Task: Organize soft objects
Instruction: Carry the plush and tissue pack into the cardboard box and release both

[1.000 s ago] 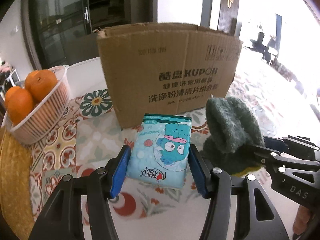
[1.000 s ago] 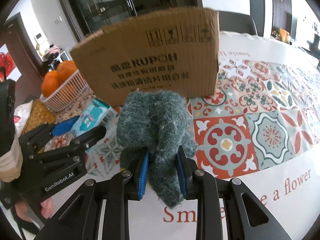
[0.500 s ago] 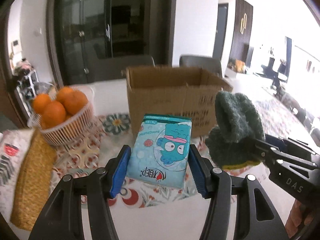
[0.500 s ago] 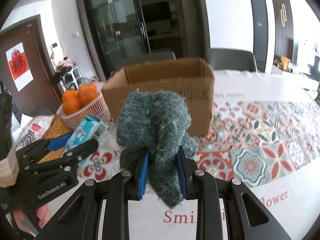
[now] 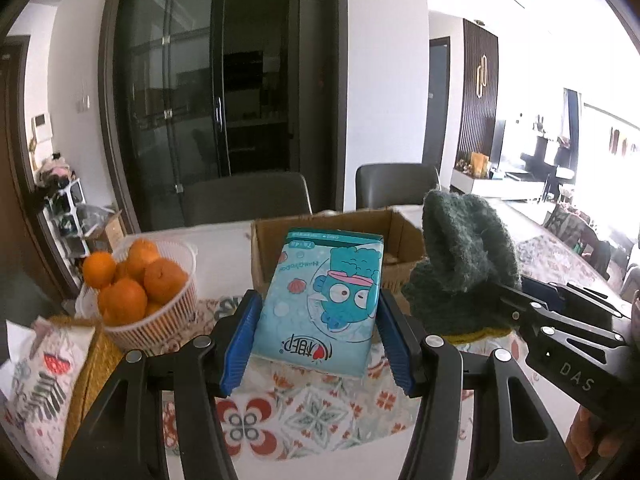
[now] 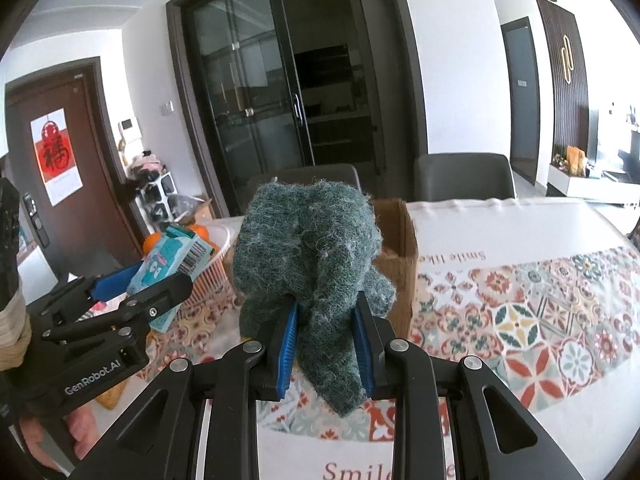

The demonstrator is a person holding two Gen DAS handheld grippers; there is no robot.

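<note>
My left gripper [image 5: 318, 344] is shut on a light-blue tissue pack [image 5: 320, 300] with a cartoon figure, held upright in the air in front of the open cardboard box [image 5: 396, 236]. My right gripper [image 6: 326, 354] is shut on a dark green scouring cloth [image 6: 312, 252], held above the table with the box [image 6: 400, 256] just behind it. In the left wrist view the cloth [image 5: 464, 256] and the right gripper [image 5: 516, 308] sit to the right of the pack. In the right wrist view the pack [image 6: 172, 264] and left gripper [image 6: 132, 292] sit at the left.
A white basket of oranges [image 5: 140, 292] stands left of the box. A straw mat [image 5: 92, 364] and a printed packet [image 5: 36, 372] lie at the near left. The table has a patterned tile cloth [image 6: 540, 312]. Grey chairs [image 5: 396, 184] stand behind the table.
Both grippers have risen with their loads, from below the box's rim to above it. The box's open top now shows. Both grips are unchanged.
</note>
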